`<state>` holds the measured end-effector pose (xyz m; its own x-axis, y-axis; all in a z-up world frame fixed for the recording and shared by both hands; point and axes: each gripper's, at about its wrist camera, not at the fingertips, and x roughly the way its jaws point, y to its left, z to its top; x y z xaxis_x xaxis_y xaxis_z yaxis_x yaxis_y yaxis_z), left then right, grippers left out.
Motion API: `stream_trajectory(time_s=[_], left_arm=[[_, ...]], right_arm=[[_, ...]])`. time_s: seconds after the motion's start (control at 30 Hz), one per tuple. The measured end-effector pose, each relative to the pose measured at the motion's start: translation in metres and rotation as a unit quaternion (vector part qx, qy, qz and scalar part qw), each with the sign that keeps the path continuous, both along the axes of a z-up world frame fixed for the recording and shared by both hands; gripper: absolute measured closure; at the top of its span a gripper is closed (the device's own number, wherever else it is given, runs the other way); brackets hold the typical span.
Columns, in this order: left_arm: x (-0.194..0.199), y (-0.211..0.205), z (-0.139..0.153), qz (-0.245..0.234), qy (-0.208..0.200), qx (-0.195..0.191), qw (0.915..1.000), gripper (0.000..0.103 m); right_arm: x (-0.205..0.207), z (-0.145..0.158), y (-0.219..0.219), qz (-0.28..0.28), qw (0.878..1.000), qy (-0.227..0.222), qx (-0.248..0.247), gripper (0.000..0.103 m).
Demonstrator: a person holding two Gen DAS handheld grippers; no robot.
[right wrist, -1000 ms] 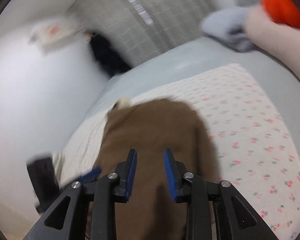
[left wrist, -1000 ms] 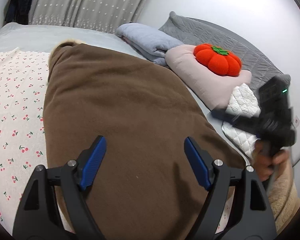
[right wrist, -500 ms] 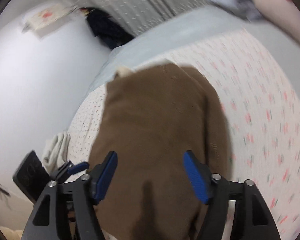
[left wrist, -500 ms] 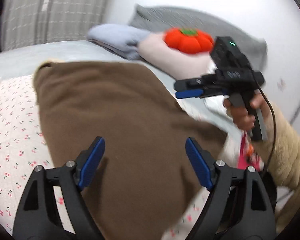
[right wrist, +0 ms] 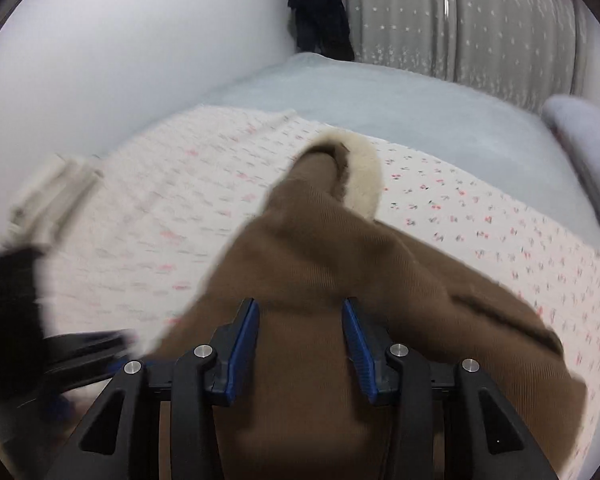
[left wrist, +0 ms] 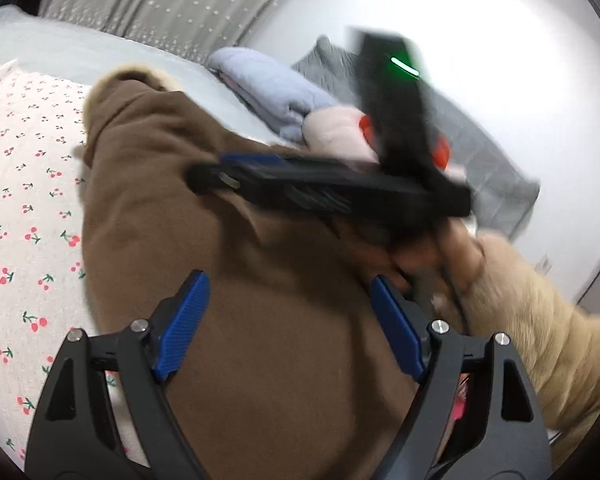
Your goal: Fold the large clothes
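A large brown garment (left wrist: 228, 264) with a cream fleece collar (right wrist: 360, 168) lies on the cherry-print sheet (left wrist: 20, 200). My left gripper (left wrist: 288, 280) hovers open just above the garment's near part, nothing between its blue pads. My right gripper (right wrist: 300, 306) points down at the brown cloth. Its jaws are closing with a ridge of the cloth in the gap, and the pads do not visibly press on it. In the left wrist view the right gripper (left wrist: 220, 168) is a blurred black bar crossing above the garment, held by a hand in a beige sleeve (left wrist: 520, 320).
At the head of the bed lie a folded light-blue blanket (left wrist: 268, 88), a pink pillow (left wrist: 336, 136), a grey quilted pillow (left wrist: 480, 152) and an orange cushion (left wrist: 366, 130), mostly hidden. A grey curtain (left wrist: 160, 0) and dark hanging clothes (right wrist: 320, 8) stand behind.
The right gripper swept from the garment's right edge in over its middle, rolling as it went. Its jaws went wide, then narrowed. The left gripper stayed open and shifted a little.
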<state>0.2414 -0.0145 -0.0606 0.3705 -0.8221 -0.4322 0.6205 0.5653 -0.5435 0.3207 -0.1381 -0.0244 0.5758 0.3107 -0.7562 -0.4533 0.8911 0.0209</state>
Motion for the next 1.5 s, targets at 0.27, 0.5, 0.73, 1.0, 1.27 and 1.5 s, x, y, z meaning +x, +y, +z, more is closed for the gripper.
stream_trajectory(time_s=[0.27,0.5,0.73,1.0,1.27,1.5], left_arm=[[-0.010,-0.002,0.007,-0.021,-0.007,0.029,0.9993,0.020],[0.025,0.004,0.046,0.060,-0.021,0.073,0.9953,0.020],[0.094,-0.025,0.049,0.161,-0.047,0.177,0.9699,0.020],[0.149,-0.028,-0.011,0.175,0.020,0.167,0.9700,0.004],[0.135,-0.004,-0.001,0.176,0.069,0.107,0.9762,0.003],[0.065,0.013,0.054,0.190,0.038,0.130,0.9725,0.004]], right_arm=[[0.050,-0.008,-0.061,-0.102,0.981,0.011,0.162,0.073],[-0.015,0.033,-0.124,-0.148,0.968,-0.031,0.200,0.075],[-0.037,0.018,-0.129,-0.187,0.974,-0.054,0.116,0.076],[0.010,-0.043,-0.181,-0.286,0.940,0.024,0.183,0.076],[0.001,-0.040,-0.209,-0.273,0.915,0.061,0.290,0.067],[-0.072,0.023,-0.186,-0.244,0.945,0.022,0.216,0.049]])
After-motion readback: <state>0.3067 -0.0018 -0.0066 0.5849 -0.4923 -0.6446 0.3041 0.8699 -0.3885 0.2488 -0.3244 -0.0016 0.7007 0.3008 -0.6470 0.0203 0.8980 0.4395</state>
